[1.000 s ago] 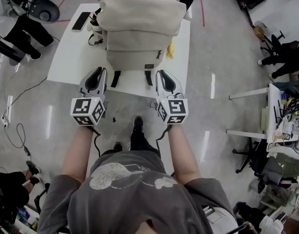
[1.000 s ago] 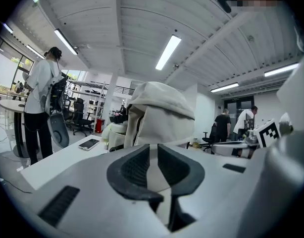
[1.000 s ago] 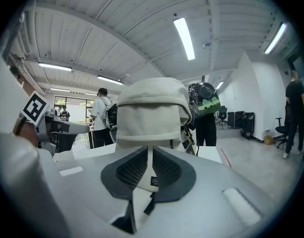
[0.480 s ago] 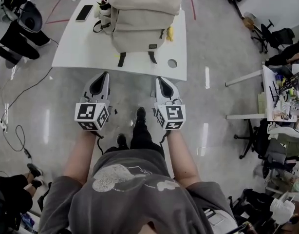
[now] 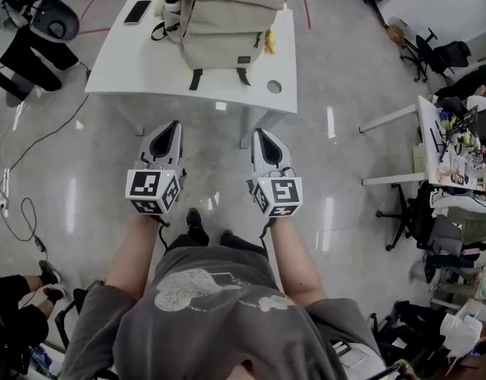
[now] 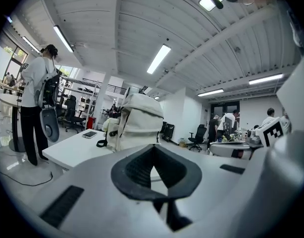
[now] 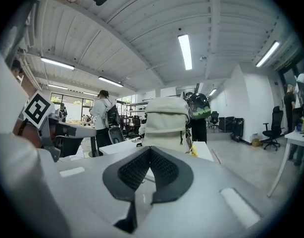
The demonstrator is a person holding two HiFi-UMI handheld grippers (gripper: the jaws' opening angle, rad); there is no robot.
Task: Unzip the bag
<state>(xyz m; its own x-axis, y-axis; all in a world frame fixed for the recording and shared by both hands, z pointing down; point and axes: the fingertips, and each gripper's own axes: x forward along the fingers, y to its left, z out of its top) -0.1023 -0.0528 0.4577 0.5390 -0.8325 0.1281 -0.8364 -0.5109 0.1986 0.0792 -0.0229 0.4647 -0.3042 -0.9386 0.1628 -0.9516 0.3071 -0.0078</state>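
Well short of the work: the white table (image 5: 140, 62) stands ahead across the floor (image 5: 93, 172). The beige backpack (image 5: 224, 30) sits upright at the table's far edge and looks closed, so its contents are hidden, and no zipper pull shows at this range. The left hand-held gripper (image 5: 174, 127) and right hand-held gripper (image 5: 259, 135) hang over the floor, well apart from the bag, jaws pressed together on nothing. Judged step is the approach, with unzipping not begun; next calls for closing in, parting the jaws and finding the pull.
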